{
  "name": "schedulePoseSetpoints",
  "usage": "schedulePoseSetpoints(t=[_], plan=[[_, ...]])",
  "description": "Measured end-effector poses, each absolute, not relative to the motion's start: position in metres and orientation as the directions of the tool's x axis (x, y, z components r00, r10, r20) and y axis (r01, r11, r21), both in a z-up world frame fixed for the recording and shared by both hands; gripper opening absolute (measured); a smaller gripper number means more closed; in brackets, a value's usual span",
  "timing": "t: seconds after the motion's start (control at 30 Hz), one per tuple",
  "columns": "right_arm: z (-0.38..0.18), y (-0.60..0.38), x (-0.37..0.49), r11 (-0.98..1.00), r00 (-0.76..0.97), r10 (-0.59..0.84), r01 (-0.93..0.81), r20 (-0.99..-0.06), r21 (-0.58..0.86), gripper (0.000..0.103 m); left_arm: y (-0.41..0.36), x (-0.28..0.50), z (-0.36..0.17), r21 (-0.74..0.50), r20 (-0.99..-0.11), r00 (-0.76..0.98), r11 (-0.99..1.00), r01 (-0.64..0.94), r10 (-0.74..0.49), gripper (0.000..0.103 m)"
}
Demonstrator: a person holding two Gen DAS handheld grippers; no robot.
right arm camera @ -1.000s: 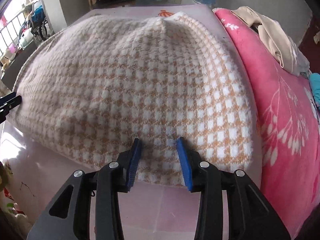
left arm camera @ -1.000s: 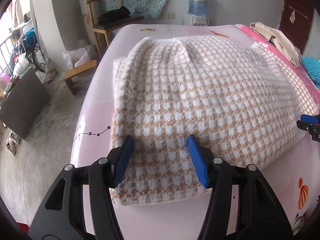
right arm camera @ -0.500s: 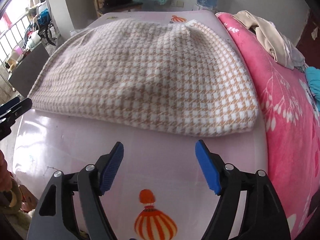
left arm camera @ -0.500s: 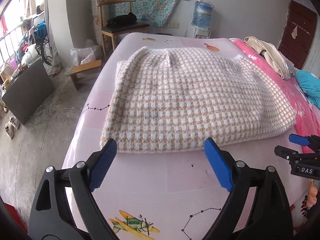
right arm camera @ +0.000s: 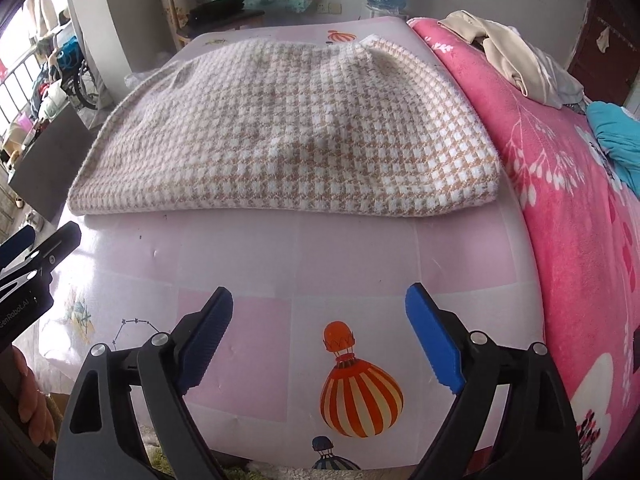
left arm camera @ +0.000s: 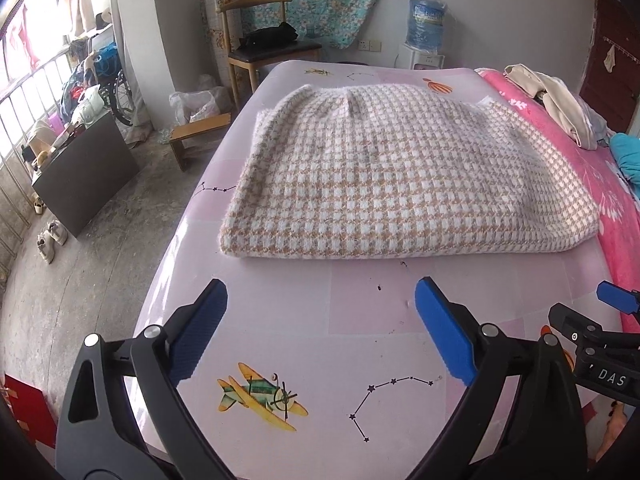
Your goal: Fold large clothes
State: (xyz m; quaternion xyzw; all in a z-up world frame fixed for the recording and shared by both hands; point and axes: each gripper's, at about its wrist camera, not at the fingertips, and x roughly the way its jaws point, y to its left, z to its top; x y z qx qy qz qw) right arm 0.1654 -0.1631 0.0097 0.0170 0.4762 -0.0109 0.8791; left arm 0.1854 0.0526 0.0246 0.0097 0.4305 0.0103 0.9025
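Observation:
A folded beige-and-white checked garment (left arm camera: 404,176) (right arm camera: 288,132) lies flat on the pink printed bed sheet (left arm camera: 320,320) (right arm camera: 352,264). My left gripper (left arm camera: 320,328) hangs over the bare sheet short of the garment's near edge; its jaws are opening, wide apart, with nothing between them. In the right wrist view my right gripper (right arm camera: 318,332) is likewise back from the fold, its jaws opening and empty. Each gripper shows at the side edge of the other's view: the right gripper (left arm camera: 600,332) and the left gripper (right arm camera: 28,264).
A bright pink flowered blanket (right arm camera: 580,216) covers the bed's right side, with a beige garment (right arm camera: 508,56) and a teal cloth (right arm camera: 616,136) on it. Left of the bed are a wooden chair (left arm camera: 264,52), a low stool (left arm camera: 196,136), a dark board (left arm camera: 88,176) and shoes (left arm camera: 50,238). A person's fingers (right arm camera: 32,404) show low on the left.
Both grippers let go of the garment's near edge, opened wide and drew back and a little up. The garment now lies folded, away from the jaws.

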Motion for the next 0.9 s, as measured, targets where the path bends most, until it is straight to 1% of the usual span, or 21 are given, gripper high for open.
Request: schedulePoseSetpoints(t=[0.17, 0.4, 0.67, 0.9], plan=[[0.019, -0.164, 0.166, 0.999, 0.567, -0.007, 0.039, -0.824, 0.018, 0.086, 0.053, 0.184, 0.032, 0.011, -0.779, 0.626, 0.999, -0.033, 0.029, 0.091], [0.021, -0.167, 0.17, 0.999, 0.572, 0.004, 0.036, -0.82, 0.031, 0.086, 0.044, 0.19, 0.039, 0.061, -0.783, 0.617, 0.997, -0.047, 0.077, 0.091], [0.022, -0.171, 0.177, 0.998, 0.571, -0.006, 0.052, -0.821, 0.029, 0.086, 0.038, 0.195, 0.034, 0.056, -0.807, 0.586, 0.997, -0.054, 0.077, 0.091], [0.021, -0.172, 0.179, 0.998, 0.568, -0.016, 0.058, -0.823, 0.021, 0.086, 0.036, 0.195, 0.037, 0.053, -0.796, 0.601, 0.997, -0.053, 0.074, 0.091]])
